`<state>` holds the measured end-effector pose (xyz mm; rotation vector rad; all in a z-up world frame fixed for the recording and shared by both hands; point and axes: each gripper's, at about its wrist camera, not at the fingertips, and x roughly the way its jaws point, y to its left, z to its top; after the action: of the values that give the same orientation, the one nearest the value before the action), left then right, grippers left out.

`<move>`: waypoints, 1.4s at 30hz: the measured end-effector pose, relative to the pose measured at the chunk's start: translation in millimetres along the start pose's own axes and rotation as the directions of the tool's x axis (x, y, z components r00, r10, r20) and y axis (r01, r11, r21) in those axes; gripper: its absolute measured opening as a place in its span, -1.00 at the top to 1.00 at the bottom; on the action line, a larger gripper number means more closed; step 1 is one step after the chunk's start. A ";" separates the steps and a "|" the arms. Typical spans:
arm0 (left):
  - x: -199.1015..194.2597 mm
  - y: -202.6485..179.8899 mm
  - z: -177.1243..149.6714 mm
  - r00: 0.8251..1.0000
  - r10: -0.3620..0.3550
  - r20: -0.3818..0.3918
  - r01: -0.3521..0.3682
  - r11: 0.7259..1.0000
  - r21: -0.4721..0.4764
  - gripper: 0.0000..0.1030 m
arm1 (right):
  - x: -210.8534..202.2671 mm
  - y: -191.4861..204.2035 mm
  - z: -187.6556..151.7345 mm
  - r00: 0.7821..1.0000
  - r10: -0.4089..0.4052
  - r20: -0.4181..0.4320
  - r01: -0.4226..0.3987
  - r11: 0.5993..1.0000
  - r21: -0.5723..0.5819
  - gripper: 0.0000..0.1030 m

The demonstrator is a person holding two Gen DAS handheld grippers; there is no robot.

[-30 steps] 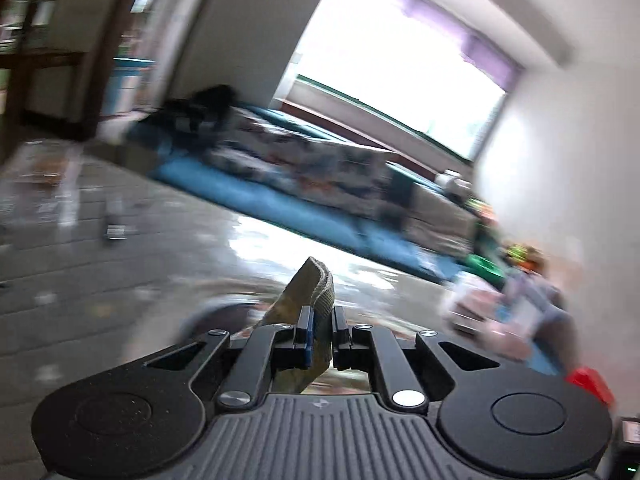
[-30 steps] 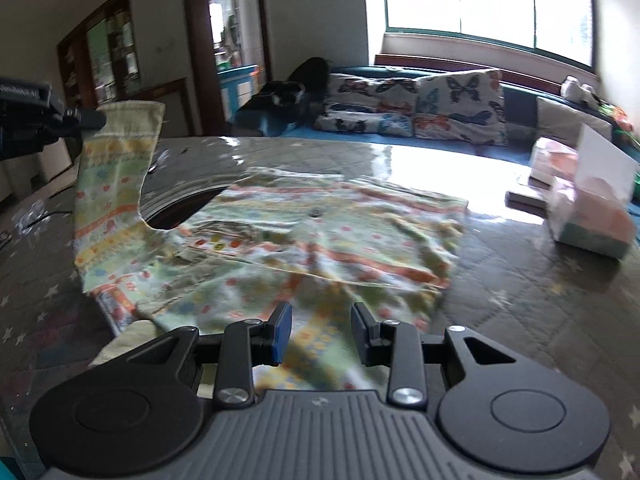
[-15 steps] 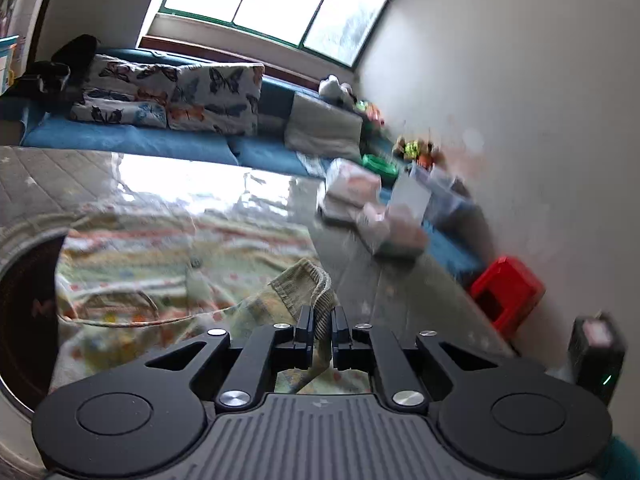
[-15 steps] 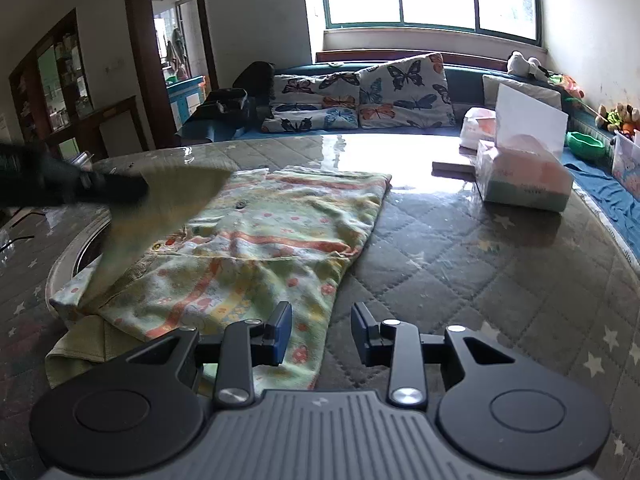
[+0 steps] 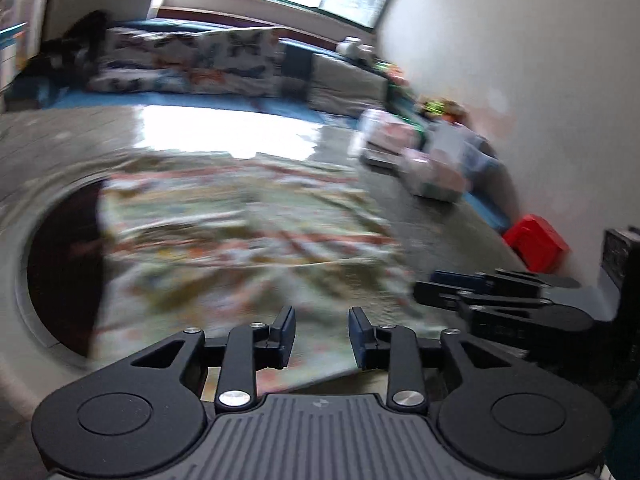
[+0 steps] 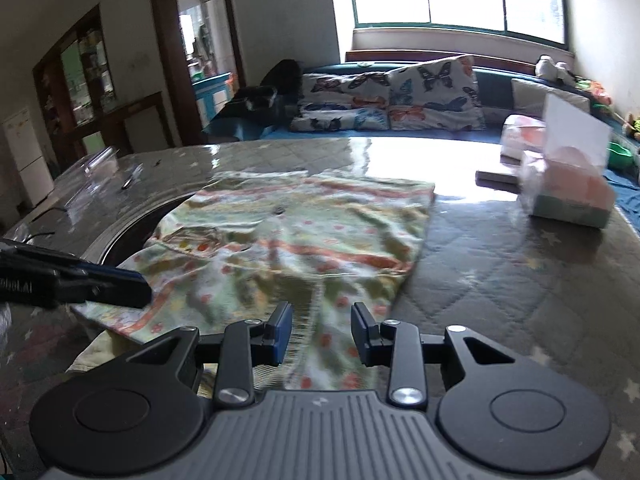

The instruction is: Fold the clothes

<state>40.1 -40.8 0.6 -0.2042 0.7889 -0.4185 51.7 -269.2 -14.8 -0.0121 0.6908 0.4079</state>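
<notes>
Quilted table (image 6: 500,264), rumpled floral garment (image 6: 288,248)

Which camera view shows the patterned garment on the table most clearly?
The right wrist view shows the garment best: it is sharp, and its far edge and right edge are visible. The left wrist view shows the same garment, but motion blur smears its pattern and edges.

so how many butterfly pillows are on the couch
3 seen: one large pillow upright at right, one left of it, one lying below. More may be hidden.
</notes>
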 end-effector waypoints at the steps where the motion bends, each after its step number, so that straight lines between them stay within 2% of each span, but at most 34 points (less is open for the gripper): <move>1: -2.4 9.0 -1.4 1.000 0.026 -0.002 -0.026 1.000 -0.015 0.39 | 3.7 3.1 0.7 1.000 0.009 -0.004 -0.009 1.000 -0.007 0.36; 4: -10.0 36.4 -9.6 0.996 0.090 -0.018 -0.091 0.994 -0.065 0.42 | 14.2 12.1 3.7 0.999 0.035 -0.015 -0.036 0.999 -0.030 0.36; 8: -20.9 62.3 -23.5 0.989 0.139 -0.040 -0.143 0.984 -0.107 0.43 | 25.2 22.1 7.8 0.998 0.061 -0.028 -0.062 0.996 -0.065 0.36; 11: -27.0 73.2 -28.8 0.990 0.135 -0.039 -0.139 0.982 -0.127 0.54 | 37.2 24.1 7.4 0.996 0.068 -0.056 -0.072 0.995 -0.073 0.36; 16: -34.1 74.0 -17.0 0.984 0.178 -0.016 -0.178 0.978 -0.104 0.52 | 42.1 22.7 6.6 0.996 0.059 -0.072 -0.065 0.994 -0.082 0.38; 17: -34.0 73.2 -11.4 0.986 0.167 -0.007 -0.167 0.980 -0.105 0.53 | 40.2 23.0 8.5 0.996 0.058 -0.065 -0.063 0.994 -0.086 0.37; 21: -17.6 63.4 11.3 0.992 0.126 0.026 -0.124 0.990 -0.068 0.52 | 43.8 23.3 16.3 0.997 0.052 -0.053 -0.057 0.994 -0.088 0.37; 24: 8.8 57.6 23.7 0.993 0.116 0.013 -0.116 0.992 -0.042 0.52 | 51.3 22.5 19.0 0.997 0.045 -0.066 -0.051 0.995 -0.089 0.38; 30: 44.3 63.7 26.2 0.987 0.152 -0.045 -0.153 0.988 -0.016 0.52 | 49.2 23.1 16.8 0.995 0.040 -0.089 -0.050 0.992 -0.114 0.39; 36: 30.4 59.8 22.4 0.988 0.147 -0.042 -0.148 0.989 -0.009 0.37 | 38.7 26.2 5.3 0.992 0.042 -0.120 -0.061 0.986 -0.155 0.39; 38: 20.0 53.7 19.9 0.989 0.143 -0.038 -0.143 0.990 -0.001 0.15 | 30.6 28.9 4.2 0.993 0.045 -0.113 -0.063 0.985 -0.163 0.38; 42: -4.8 36.2 7.5 0.988 0.146 -0.046 -0.144 0.989 0.036 0.05 | 17.2 34.4 -2.6 0.991 0.061 -0.118 -0.082 0.980 -0.180 0.38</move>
<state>52.9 -6.0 -3.1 -0.1054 0.8377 -0.2997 49.3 -231.7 -23.2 -0.1874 0.7632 0.5427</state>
